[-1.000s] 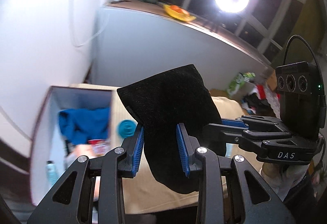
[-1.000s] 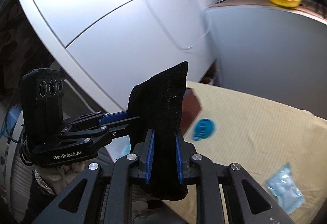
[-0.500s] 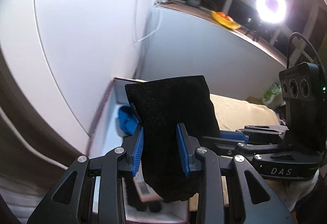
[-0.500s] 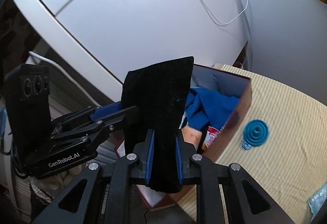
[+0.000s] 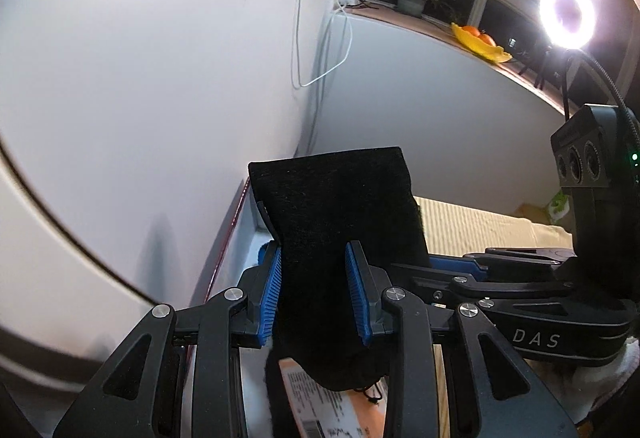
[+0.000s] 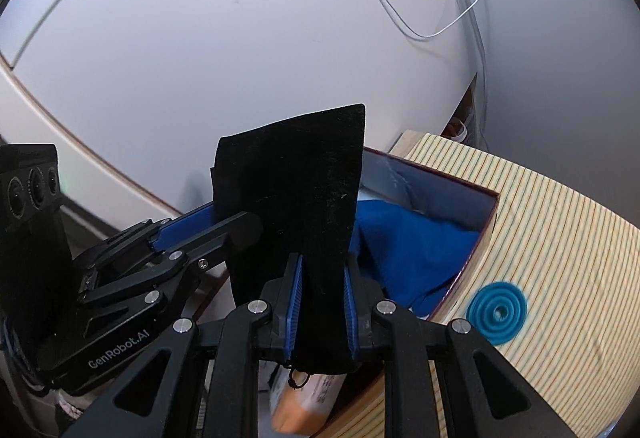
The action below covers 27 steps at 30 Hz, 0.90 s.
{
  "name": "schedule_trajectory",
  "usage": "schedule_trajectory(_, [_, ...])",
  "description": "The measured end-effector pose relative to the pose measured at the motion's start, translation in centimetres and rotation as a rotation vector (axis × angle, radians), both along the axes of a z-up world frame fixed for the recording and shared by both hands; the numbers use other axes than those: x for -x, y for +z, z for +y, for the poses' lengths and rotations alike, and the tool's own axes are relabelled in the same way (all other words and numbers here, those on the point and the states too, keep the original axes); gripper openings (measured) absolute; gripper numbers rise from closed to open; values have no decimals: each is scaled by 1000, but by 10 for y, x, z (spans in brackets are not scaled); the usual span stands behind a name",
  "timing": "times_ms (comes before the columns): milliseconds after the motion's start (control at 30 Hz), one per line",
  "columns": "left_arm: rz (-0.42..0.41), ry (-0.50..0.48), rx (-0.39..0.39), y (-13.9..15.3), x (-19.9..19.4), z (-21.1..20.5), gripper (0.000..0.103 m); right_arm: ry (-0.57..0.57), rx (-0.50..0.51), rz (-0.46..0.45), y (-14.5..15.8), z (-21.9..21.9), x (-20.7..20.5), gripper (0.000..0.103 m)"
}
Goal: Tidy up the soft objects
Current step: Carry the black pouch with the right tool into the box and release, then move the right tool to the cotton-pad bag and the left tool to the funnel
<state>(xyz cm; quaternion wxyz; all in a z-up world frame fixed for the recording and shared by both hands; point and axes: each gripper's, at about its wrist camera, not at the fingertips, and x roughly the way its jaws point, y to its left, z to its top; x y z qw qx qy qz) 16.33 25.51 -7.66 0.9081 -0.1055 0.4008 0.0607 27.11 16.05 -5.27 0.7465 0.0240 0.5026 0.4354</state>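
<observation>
Over the last second both claws have swung the black velvet drawstring pouch (image 6: 296,222) away from the striped yellow tablecloth (image 6: 560,238) to above the open cardboard box (image 6: 486,226) at the table's edge by the white wall, so the drop looks close. The left claw (image 5: 314,294) and right claw (image 6: 320,312) each pinch the pouch, closed on its cloth. Inside the box lie a crumpled blue cloth (image 6: 416,258) and an orange printed packet (image 6: 308,398). A blue collapsible funnel (image 6: 498,314) sits outside, just beside the box.
</observation>
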Motion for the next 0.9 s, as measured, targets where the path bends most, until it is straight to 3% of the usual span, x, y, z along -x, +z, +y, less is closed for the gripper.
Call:
schedule_trajectory(133, [-16, 40, -33, 0, 2, 1, 31, -10, 18, -33, -2, 2, -6, 24])
schedule_trajectory(200, [-21, 48, -41, 1, 3, 2, 33, -18, 27, -53, -1, 1, -6, 49])
schedule_trajectory(267, [-29, 59, -49, 3, 4, 3, 39, -32, 23, -73, 1, -2, -5, 56])
schedule_trajectory(633, [-62, 60, -59, 14, 19, 0, 41, -61, 45, -116, 14, -41, 4, 58])
schedule_trajectory(900, [-111, 24, -35, 27, 42, -21, 41, -89, 62, -177, 30, -106, 21, 61])
